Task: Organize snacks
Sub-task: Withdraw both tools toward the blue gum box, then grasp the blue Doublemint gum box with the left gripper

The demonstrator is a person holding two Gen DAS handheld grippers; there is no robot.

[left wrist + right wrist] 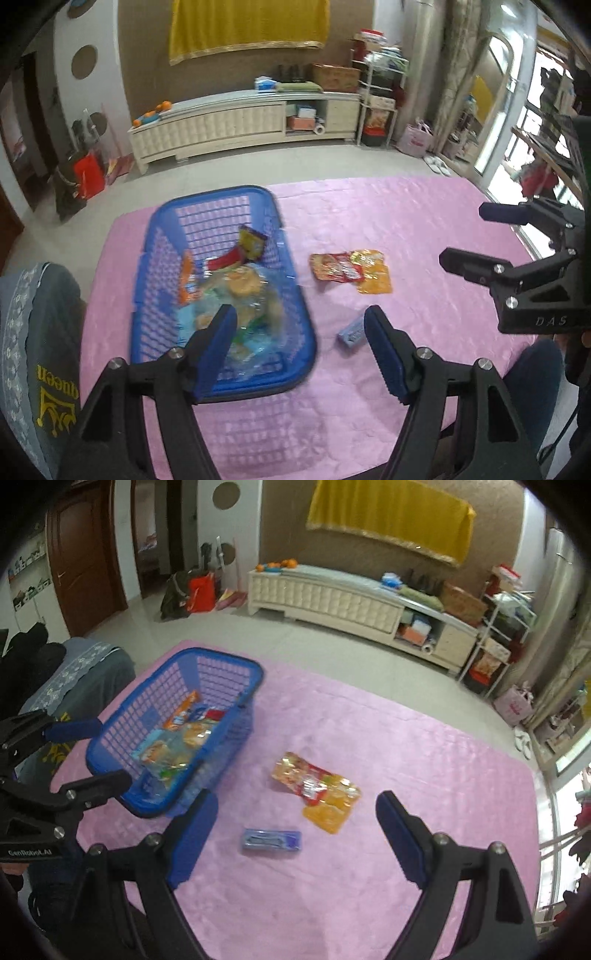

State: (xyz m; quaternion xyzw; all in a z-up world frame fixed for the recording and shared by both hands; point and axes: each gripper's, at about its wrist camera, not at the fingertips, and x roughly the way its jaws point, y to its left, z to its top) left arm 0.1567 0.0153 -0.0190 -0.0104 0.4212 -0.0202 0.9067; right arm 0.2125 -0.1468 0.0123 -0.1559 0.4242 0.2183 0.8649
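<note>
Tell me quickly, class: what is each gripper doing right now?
Left gripper: open, holding nothing, above the basket.
Right gripper: open, holding nothing, above the small blue packet.

The right gripper (461,236) is showing "DAS" on its body, the left gripper (92,749) "GenRobot.AI"; a grey cloth (40,354) is bearing "queen" in yellow.

We see a pink cloth (369,738) w/ a faint crinkled sheen over the counter. Basket (110,753), left of centre: bright blue, open grid pattern. Inside it, packets (177,749) in orange, red, yellow & clear. Centre frame: red-and-orange pouch (314,786), partly see-through yellow. Lower centre: small blue-purple pack (271,841). Both tools, left tool (299,332) & right tool (295,823), are black w/ dark blue pads. Top of frame: yellow drape (388,513), gold trim, on a brown wall.
</note>
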